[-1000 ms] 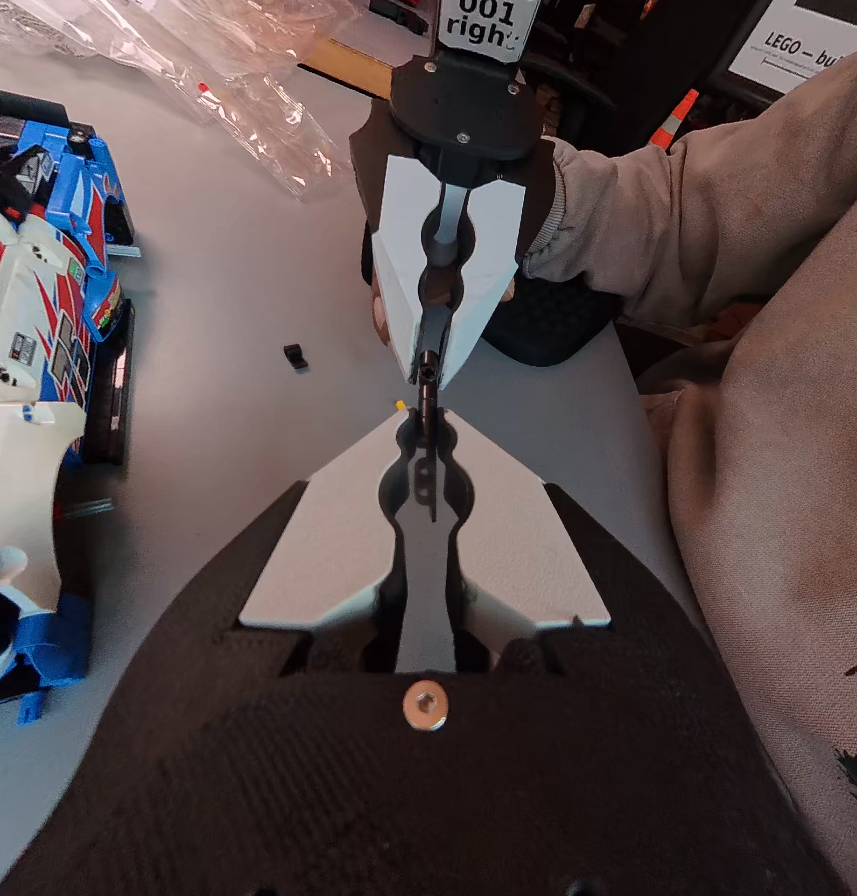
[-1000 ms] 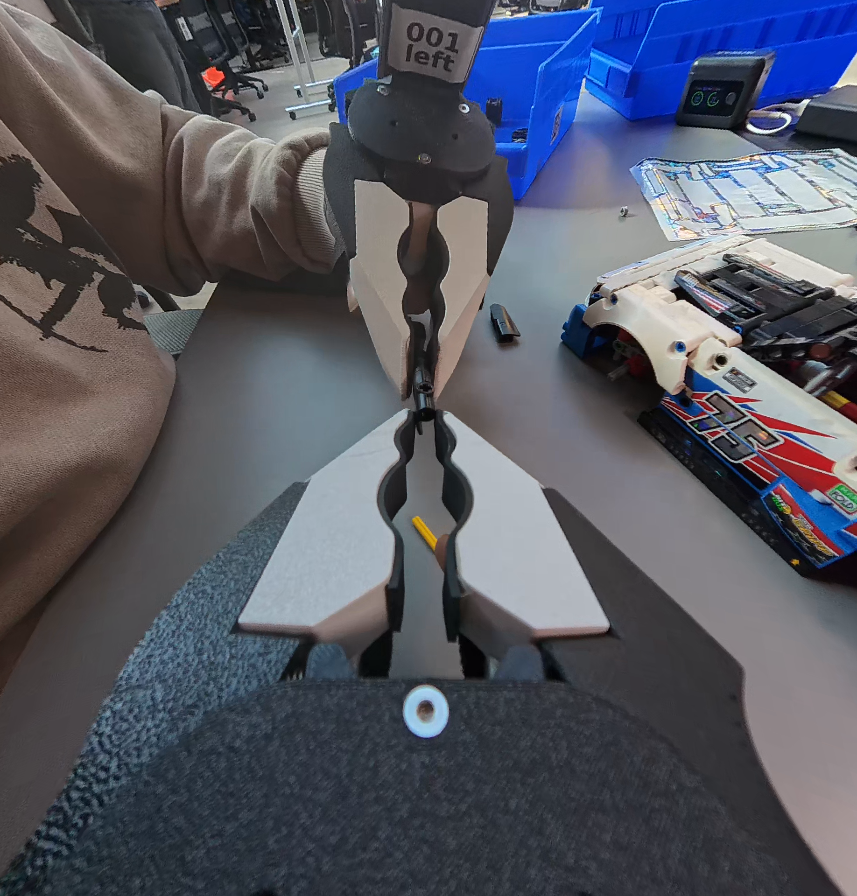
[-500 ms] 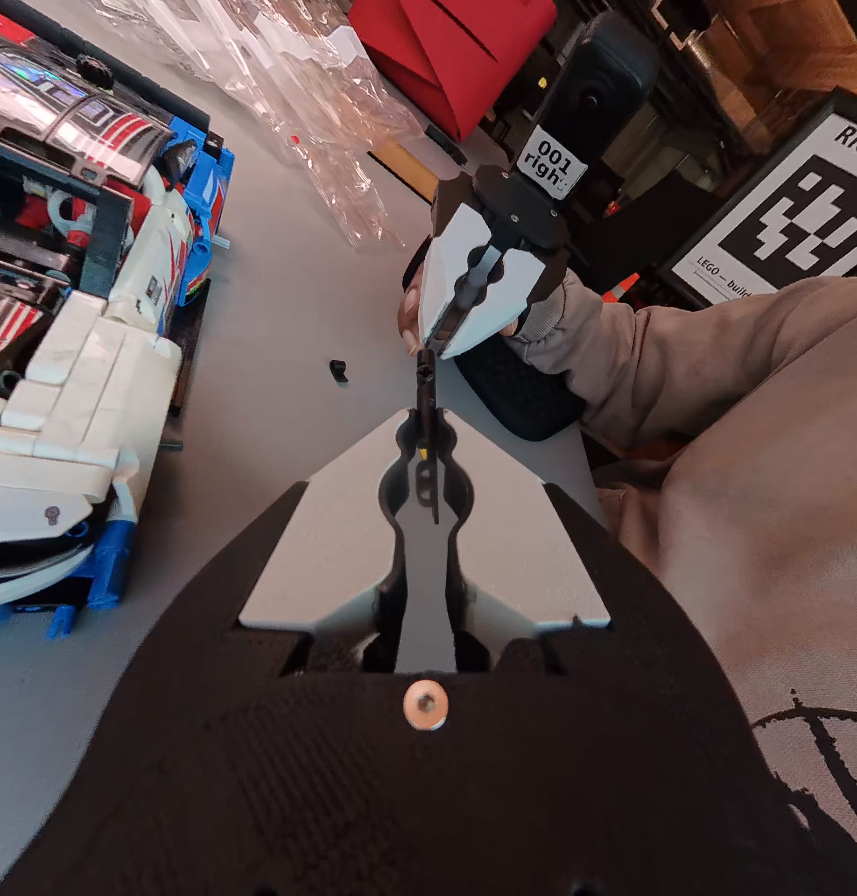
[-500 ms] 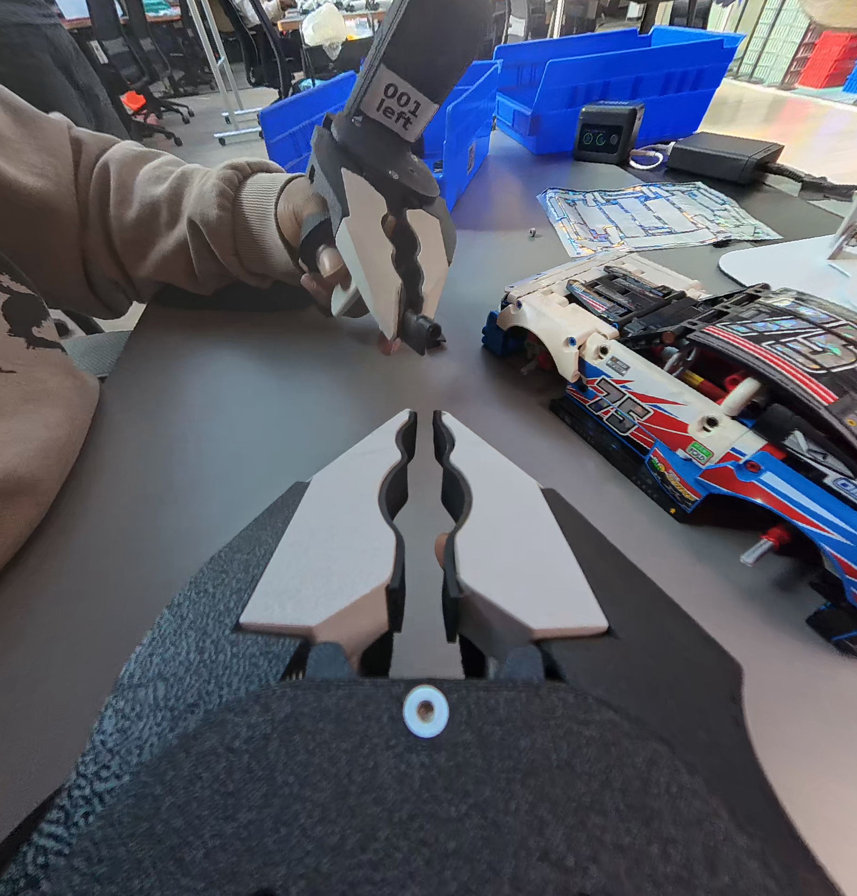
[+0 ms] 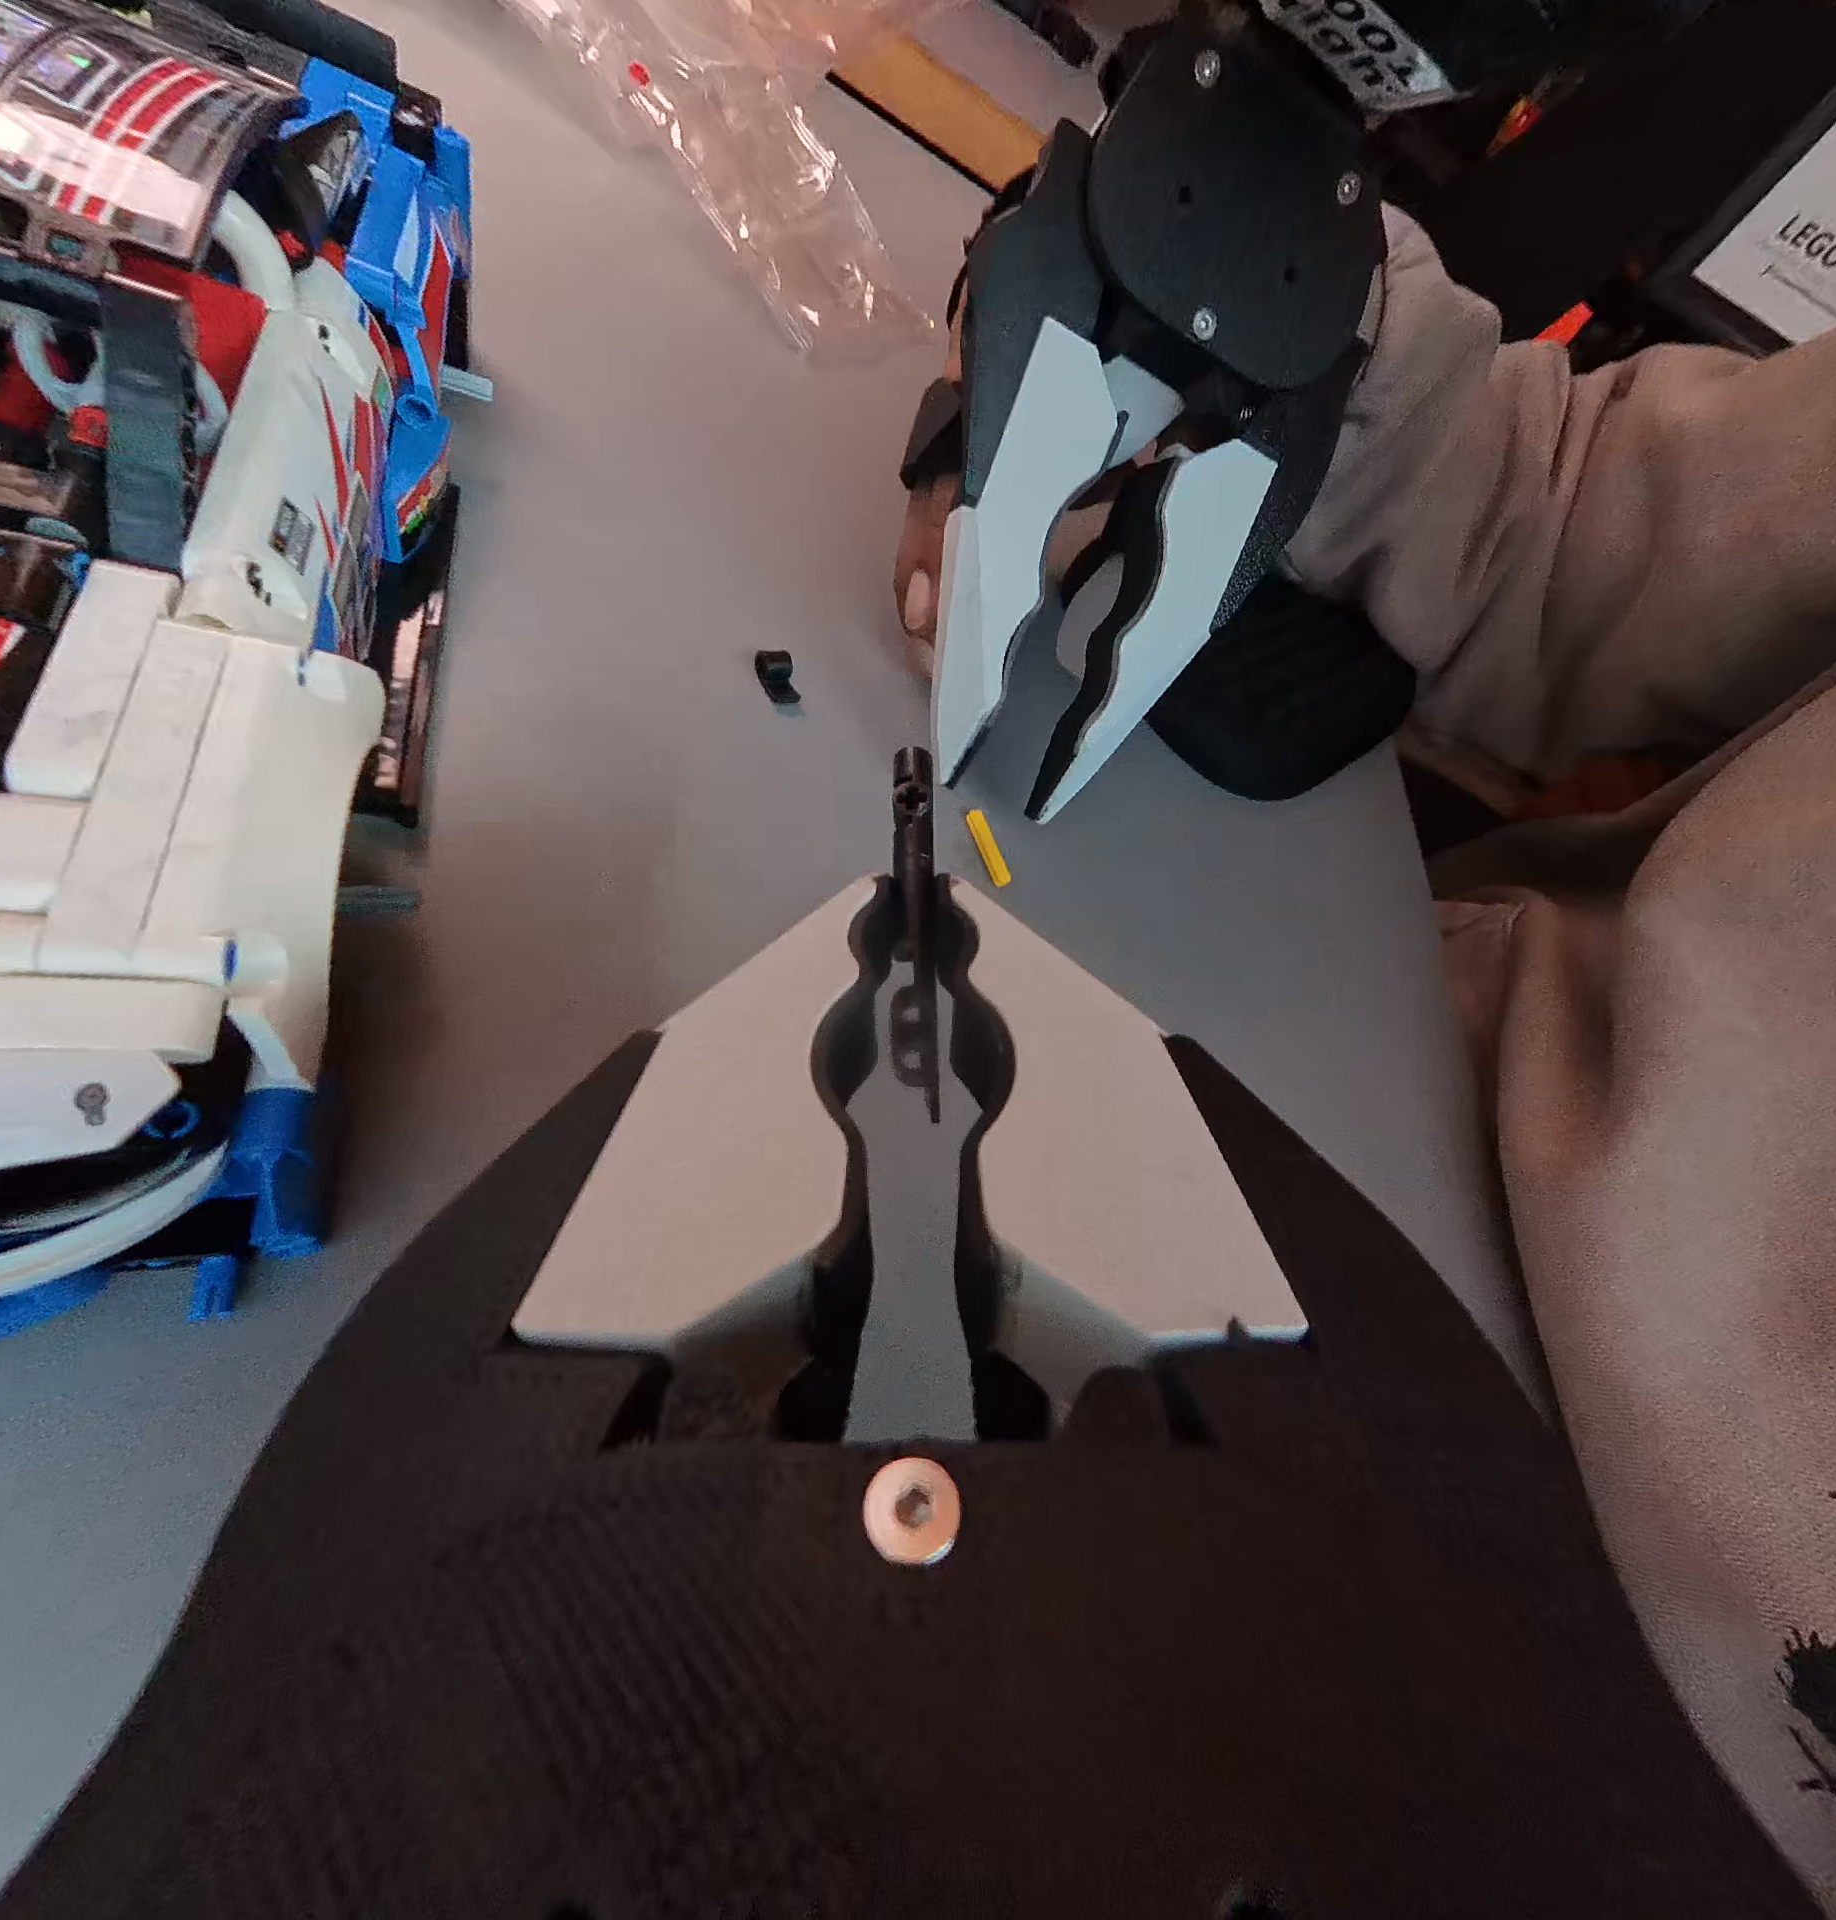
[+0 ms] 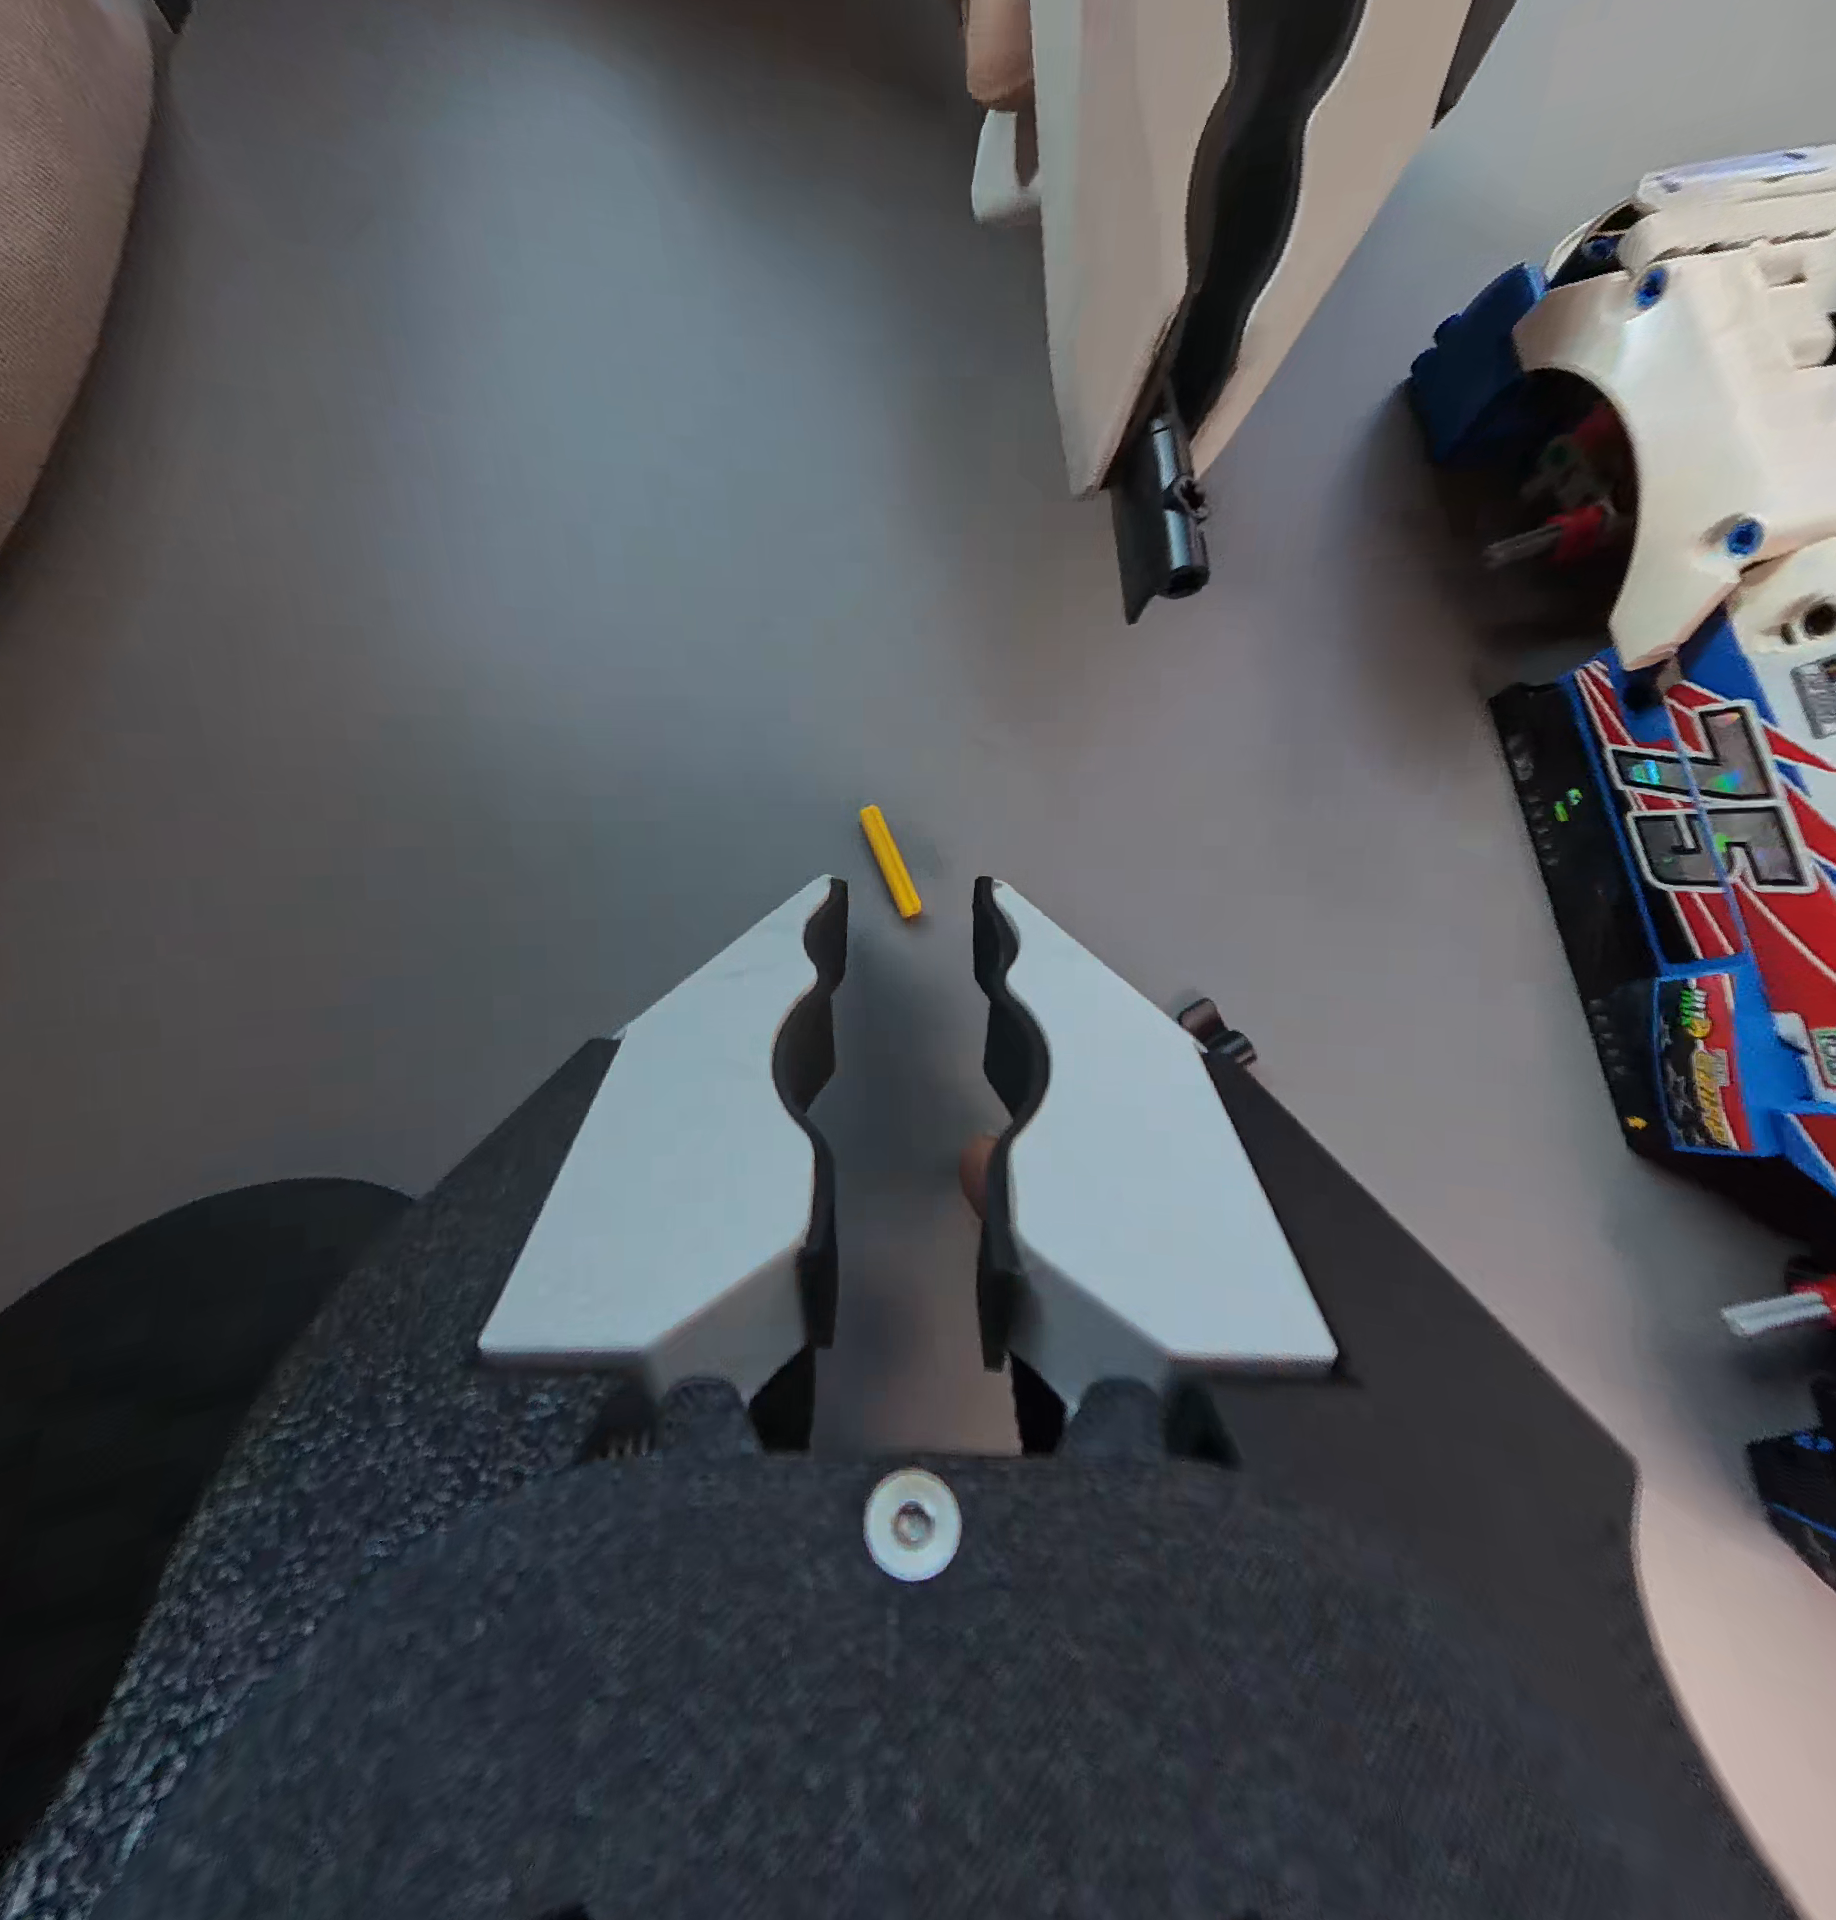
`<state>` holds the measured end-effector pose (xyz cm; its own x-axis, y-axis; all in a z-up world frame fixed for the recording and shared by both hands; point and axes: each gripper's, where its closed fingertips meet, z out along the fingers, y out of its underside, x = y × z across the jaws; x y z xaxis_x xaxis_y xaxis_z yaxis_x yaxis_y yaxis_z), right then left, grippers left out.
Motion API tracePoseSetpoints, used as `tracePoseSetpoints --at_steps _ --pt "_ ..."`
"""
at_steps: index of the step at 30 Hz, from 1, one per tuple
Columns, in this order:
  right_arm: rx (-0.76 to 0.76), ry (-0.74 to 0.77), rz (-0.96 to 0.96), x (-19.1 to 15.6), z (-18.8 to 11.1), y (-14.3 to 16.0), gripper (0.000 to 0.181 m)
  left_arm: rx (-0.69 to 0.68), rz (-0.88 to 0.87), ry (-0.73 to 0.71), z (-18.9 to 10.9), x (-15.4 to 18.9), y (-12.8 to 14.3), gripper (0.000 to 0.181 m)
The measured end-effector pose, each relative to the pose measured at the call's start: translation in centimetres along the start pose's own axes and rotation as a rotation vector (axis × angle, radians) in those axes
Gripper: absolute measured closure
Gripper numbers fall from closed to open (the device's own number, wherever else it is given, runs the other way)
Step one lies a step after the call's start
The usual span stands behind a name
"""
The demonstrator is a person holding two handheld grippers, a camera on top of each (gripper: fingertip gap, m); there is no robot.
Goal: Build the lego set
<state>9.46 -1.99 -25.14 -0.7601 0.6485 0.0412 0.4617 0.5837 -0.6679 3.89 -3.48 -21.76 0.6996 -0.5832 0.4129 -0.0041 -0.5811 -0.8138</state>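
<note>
Far left of the left tool point(image 5: 912, 883): part-built racing car point(image 5: 218, 727) in white, blue and red, standing on the grey table point(image 5: 633, 520); judged no part of the coming move. Ahead and slightly left of the tips: small black clip point(image 5: 777, 675), loose on the table, apart from everything.

Dead centre: left tool closed on a black beam point(image 5: 912, 821), gripped edge-on, long axis in line with the fingers, cross-holed end projecting past the tips. Clearance from the table not determinable.

Just right of that projecting end: yellow axle point(image 5: 988, 848), flat on the table, free, touching nothing. Immediately beyond it, ahead and right: right tool point(image 5: 995, 795), pointed down at the table, fingers parted, empty.

Confirmed from the right wrist view: right tool point(image 6: 912, 883) spread wide, nothing between the fingers. Yellow axle point(image 6: 890, 862) just ahead of the tips, inside the line of the gap, nearer the tool's own left finger. Long axis nearly fore-and-aft along the tool, far end skewed slightly left, so roughly parallel to the fingers rather than across them. Ahead and right: left tool point(image 6: 1153, 468) with black beam point(image 6: 1174, 509). Further right: the car point(image 6: 1724, 727).

Judged: right tool much the nearer to the axle, and the only free one; pickup of the axle likely next. Short advance and descent needed, then closure across the axle's thin width. Risk: axle rolling or pivoting off the nearer finger on closure.
</note>
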Motion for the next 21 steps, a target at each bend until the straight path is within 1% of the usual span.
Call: tracePoseSetpoints --at_steps 5,8,10,11,14,17,19,21 --pt "-0.086 -0.035 -0.054 -0.1 0.7 0.3 0.166 -0.053 0.046 -0.01 0.5 0.3 0.8 0.177" --pt "-0.113 -0.055 -0.053 -0.3 1.0 0.1 0.17 -0.058 0.047 -0.007 0.5 0.3 0.9 0.177" --pt "-0.117 -0.057 -0.051 -0.5 1.1 -0.1 0.174 -0.06 0.045 -0.005 0.5 0.3 1.0 0.177" --pt "-0.113 -0.055 -0.051 -0.6 1.3 -0.2 0.179 -0.061 0.044 -0.002 0.6 0.4 1.0 0.177" --pt "-0.107 -0.043 -0.048 -0.6 1.3 -0.3 0.18 -0.074 0.048 0.005 0.7 0.5 1.3 0.177" --pt "-0.044 0.005 -0.054 -0.2 1.6 -0.8 0.18 -0.092 0.057 0.01 0.9 0.7 1.6 0.177" --pt "0.029 0.067 -0.085 0.3 1.4 -1.6 0.18 -0.099 0.055 0.02 1.0 0.9 1.7 0.177" --pt "0.089 0.164 -0.125 1.2 0.9 -2.4 0.18 -0.102 0.02 0.022 0.9 0.9 1.7 0.177"
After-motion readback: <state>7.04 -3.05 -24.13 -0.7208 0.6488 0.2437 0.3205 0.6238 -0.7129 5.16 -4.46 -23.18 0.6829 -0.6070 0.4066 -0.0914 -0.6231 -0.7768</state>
